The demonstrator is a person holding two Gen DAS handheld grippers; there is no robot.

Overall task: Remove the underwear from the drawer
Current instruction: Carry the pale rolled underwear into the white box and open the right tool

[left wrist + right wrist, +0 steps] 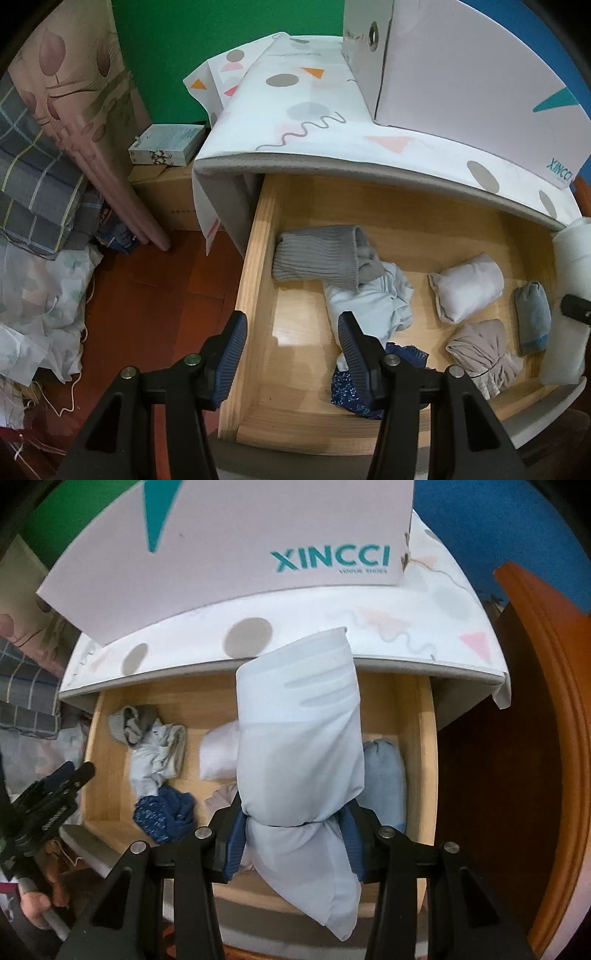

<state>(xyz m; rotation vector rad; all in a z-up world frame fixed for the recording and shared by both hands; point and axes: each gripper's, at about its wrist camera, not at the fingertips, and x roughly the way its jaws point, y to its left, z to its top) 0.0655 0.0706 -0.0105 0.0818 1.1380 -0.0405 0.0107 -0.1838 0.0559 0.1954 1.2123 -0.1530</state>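
Note:
The wooden drawer (255,258) stands pulled out. My right gripper (295,827) is shut on a pale blue-white rolled underwear bundle (299,738) and holds it above the drawer; the same bundle (565,332) shows at the right edge of the left wrist view. Below it lie a grey ribbed roll (317,258), a crumpled light blue piece (369,302), a white roll (467,291), a grey-blue roll (532,314), a beige bundle (484,350) and a navy patterned piece (351,387). My left gripper (293,332) hangs open over the drawer's front left corner, with nothing held.
A white XINCCI box (221,554) sits on the dresser top, which is covered by a patterned cloth (295,110). Bedding (37,184) and a cardboard box (166,199) crowd the floor at the left. An orange wooden frame (546,701) stands to the right.

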